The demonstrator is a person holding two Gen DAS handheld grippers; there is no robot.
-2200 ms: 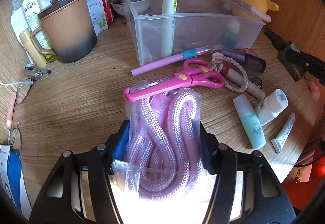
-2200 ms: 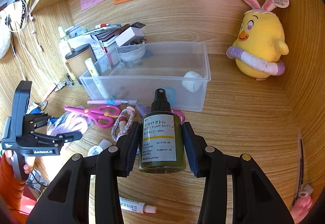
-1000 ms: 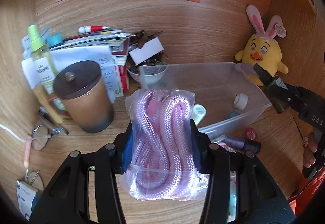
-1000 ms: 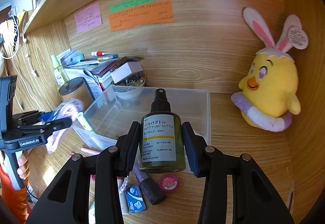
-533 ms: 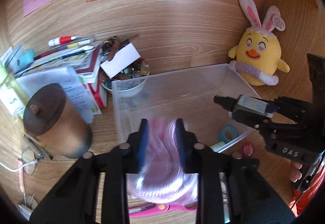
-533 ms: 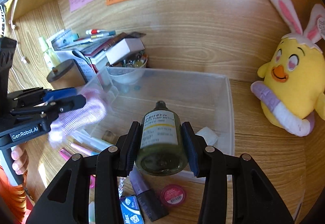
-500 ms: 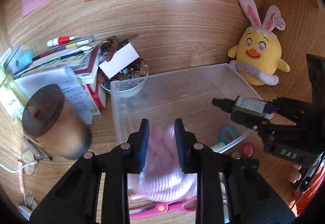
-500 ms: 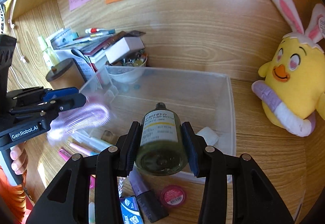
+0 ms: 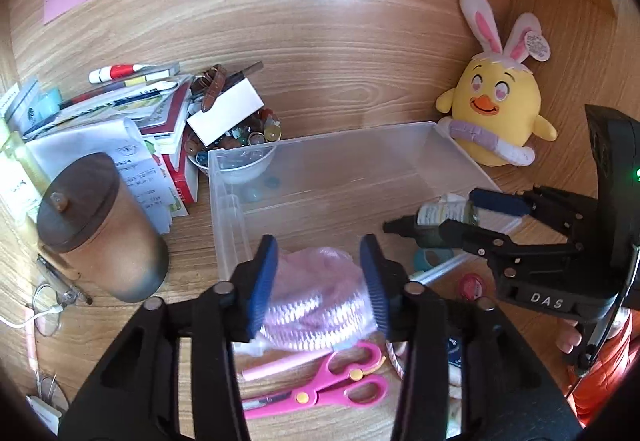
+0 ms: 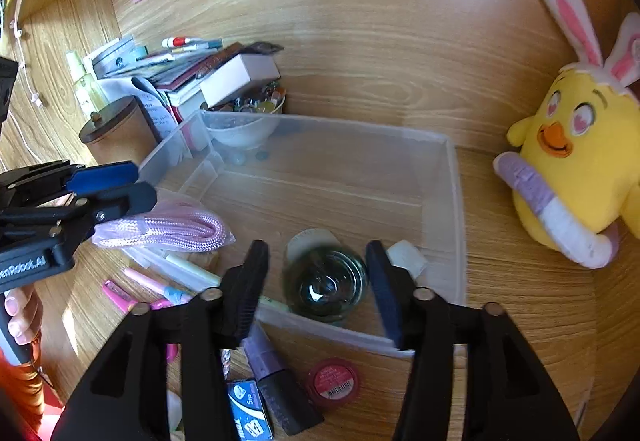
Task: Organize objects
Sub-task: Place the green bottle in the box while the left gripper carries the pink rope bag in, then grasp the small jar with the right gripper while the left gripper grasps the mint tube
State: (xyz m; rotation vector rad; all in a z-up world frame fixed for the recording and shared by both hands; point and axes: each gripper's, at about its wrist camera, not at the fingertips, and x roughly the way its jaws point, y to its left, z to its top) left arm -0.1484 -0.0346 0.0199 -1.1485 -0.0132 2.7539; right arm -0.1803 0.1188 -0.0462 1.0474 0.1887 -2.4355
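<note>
Left gripper [image 9: 320, 281] hangs over the near-left rim of the clear plastic bin [image 9: 400, 145], jaws spread wide; the bagged pink rope [image 9: 316, 305] sits between the pads, blurred, with gaps both sides, contact unclear. Right gripper [image 10: 316, 281] is also parted, over the bin's near-right corner; the green pump bottle [image 10: 324, 281] lies below, seen bottom-on, touching neither pad. Most of the bin's floor toward the far wall is bare. Pink scissors [image 9: 320, 389] and a red-lidded pot [image 10: 332, 381] lie outside the near wall. Lidded brown mug [image 9: 100, 225] stands left, chick plush [image 9: 496, 113] far right.
</note>
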